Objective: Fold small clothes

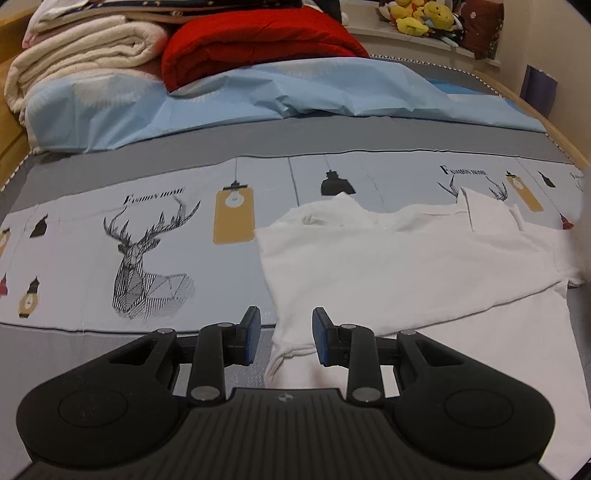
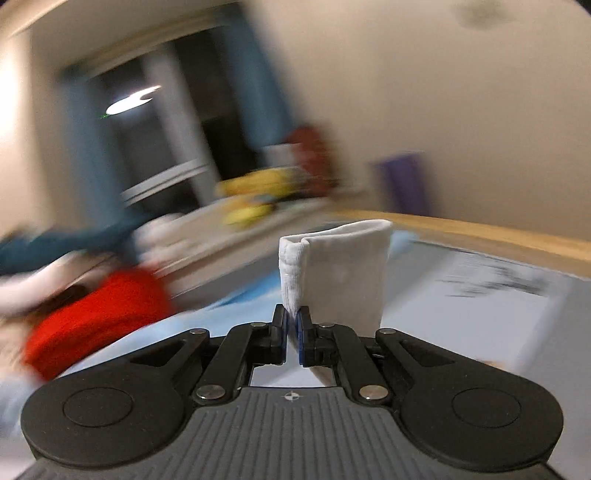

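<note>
Your left gripper hovers low, jaws apart, with the fold only begun.
Over the white shirt's lower-left hem at bottom centre of the left view, those jaws straddle cloth without pinching it; the shirt lies across the bed, centre to right, partly doubled over. In the right view your right gripper is clamped on a folded white edge at frame centre, lifted. Most folds look still ahead.

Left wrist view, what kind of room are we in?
Most likely a bedroom: a bed with a deer-print sheet, folded blankets and a red quilt stacked at its far end, and plush toys on a ledge.
</note>
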The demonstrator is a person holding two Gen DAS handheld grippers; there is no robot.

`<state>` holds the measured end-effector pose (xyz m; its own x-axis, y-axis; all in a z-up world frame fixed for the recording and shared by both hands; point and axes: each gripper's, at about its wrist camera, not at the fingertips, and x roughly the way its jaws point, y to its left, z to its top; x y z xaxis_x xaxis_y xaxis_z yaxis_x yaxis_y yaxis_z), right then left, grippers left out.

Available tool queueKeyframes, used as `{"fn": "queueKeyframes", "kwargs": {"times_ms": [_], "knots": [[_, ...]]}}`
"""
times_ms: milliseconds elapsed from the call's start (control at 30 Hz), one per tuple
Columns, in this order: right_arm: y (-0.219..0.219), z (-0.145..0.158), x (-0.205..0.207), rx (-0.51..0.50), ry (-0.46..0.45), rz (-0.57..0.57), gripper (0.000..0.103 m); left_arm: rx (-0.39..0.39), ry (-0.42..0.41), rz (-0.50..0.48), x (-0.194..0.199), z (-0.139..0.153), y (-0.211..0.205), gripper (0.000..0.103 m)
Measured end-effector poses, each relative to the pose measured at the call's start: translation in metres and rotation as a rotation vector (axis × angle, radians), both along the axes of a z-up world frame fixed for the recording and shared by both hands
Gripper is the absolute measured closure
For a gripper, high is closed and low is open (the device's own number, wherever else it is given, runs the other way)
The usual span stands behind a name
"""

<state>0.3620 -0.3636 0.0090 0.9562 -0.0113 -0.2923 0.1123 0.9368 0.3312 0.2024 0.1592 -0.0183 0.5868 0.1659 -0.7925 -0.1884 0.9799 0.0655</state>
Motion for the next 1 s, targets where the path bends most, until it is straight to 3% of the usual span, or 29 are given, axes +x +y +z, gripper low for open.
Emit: {"fn": "queueKeyframes", "kwargs": {"times_ms": [133, 167, 200, 267, 333, 433, 567, 667, 733, 800, 1000], "knots": [[0.142, -0.005, -0.006, -0.025, 0.043, 0.394, 0.089, -0.050, 0.014, 0.030, -0.005, 0.000, 0.013, 0.069], [0.168, -0.012, -0.009, 0.005, 0.085, 0.477, 0.075, -0.062, 0.013, 0.035, -0.005, 0.001, 0.015, 0.069], [0.190, -0.023, -0.009, 0.041, 0.150, 0.566, 0.069, -0.074, 0.011, 0.039, -0.006, 0.002, 0.018, 0.069], [0.220, -0.040, -0.009, 0.071, 0.300, 0.694, 0.067, -0.090, 0.012, 0.042, -0.007, 0.002, 0.020, 0.069], [0.221, -0.046, -0.009, 0.050, 0.396, 0.672, 0.066, -0.103, 0.012, 0.038, -0.007, 0.003, 0.020, 0.069], [0.178, -0.036, 0.001, 0.104, 0.461, 0.544, 0.064, -0.119, 0.004, 0.028, -0.005, 0.005, 0.019, 0.069], [0.099, -0.026, -0.009, 0.156, 0.492, 0.255, 0.057, -0.159, 0.004, 0.032, 0.006, 0.002, 0.020, 0.069], [0.048, -0.046, -0.028, 0.213, 0.493, 0.096, 0.057, -0.210, 0.018, 0.024, 0.021, -0.010, 0.016, 0.069], [0.026, -0.059, -0.031, 0.249, 0.556, -0.012, 0.056, -0.239, 0.033, 0.013, 0.034, -0.021, 0.011, 0.069], [0.014, -0.066, -0.027, 0.279, 0.578, -0.034, 0.056, -0.265, 0.034, 0.006, 0.048, -0.032, 0.006, 0.070], [0.003, -0.069, -0.017, 0.215, 0.576, -0.022, 0.057, -0.334, 0.011, 0.033, 0.086, -0.060, 0.001, 0.070]]}}
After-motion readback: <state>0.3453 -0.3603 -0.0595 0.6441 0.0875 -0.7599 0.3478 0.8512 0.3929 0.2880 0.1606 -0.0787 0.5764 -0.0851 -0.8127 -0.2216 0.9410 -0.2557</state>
